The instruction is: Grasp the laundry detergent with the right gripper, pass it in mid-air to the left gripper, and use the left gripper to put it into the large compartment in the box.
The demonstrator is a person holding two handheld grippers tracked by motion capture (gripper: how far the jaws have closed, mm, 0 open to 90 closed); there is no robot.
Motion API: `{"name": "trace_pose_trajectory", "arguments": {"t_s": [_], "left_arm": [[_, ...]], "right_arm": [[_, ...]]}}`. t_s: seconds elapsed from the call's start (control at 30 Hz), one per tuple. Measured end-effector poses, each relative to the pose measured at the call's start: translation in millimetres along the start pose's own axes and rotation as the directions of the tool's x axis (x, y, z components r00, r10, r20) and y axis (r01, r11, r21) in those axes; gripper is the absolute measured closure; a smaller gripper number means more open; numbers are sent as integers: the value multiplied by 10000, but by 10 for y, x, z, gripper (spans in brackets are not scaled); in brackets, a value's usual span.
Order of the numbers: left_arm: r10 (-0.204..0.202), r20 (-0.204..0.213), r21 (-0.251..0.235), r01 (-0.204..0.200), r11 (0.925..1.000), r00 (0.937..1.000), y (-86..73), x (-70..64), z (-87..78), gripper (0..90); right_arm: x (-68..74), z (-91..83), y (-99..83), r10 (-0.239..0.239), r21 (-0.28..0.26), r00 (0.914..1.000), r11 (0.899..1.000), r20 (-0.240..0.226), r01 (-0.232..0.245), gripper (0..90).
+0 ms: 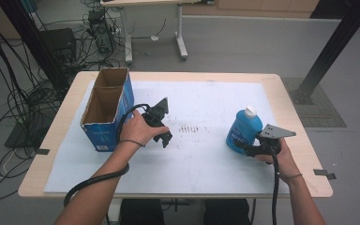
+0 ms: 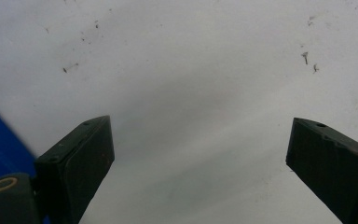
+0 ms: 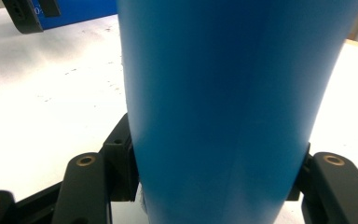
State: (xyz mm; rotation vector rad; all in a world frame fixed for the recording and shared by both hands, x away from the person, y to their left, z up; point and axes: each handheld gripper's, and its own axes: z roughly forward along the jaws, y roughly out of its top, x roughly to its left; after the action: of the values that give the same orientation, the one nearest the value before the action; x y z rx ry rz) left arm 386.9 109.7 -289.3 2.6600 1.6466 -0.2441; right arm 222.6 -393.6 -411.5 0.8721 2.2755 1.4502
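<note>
A blue bottle (image 1: 243, 130) with a white cap stands upright at the right of the white mat (image 1: 201, 98). My right gripper (image 1: 243, 147) is shut on its lower body; in the right gripper view the blue bottle (image 3: 233, 102) sits between the two jaws. My left gripper (image 1: 165, 139) is open, held low over the mat just right of the blue cardboard box (image 1: 107, 108). In the left gripper view my left gripper (image 2: 200, 158) has its jaws wide apart with bare mat between them. The box is open at the top, and a divider splits it into two compartments.
The mat covers a wooden table (image 1: 290, 108). Dark smudges (image 1: 190, 128) mark the mat's centre. Cables (image 1: 9, 93) and a black post lie on the floor to the left, another table's legs (image 1: 180, 42) stand behind, and a black frame leg (image 1: 328, 51) rises at the right.
</note>
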Motion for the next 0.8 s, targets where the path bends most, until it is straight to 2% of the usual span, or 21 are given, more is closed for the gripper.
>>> {"name": "trace_pose_trajectory", "arguments": {"t_s": [0.5, 0.8], "left_arm": [[3, -27, -28, -4, 10000, 10000, -12, 5, -5, 80], [49, 9, -226, -49, 9997, 10000, -72, 18, -44, 80]], "right_arm": [[12, 0, 1, 1, -6, 10000, 10000, 46, -1, 405], [15, -2, 22, 81, 52, 9999, 10000, 61, -82, 407]]}}
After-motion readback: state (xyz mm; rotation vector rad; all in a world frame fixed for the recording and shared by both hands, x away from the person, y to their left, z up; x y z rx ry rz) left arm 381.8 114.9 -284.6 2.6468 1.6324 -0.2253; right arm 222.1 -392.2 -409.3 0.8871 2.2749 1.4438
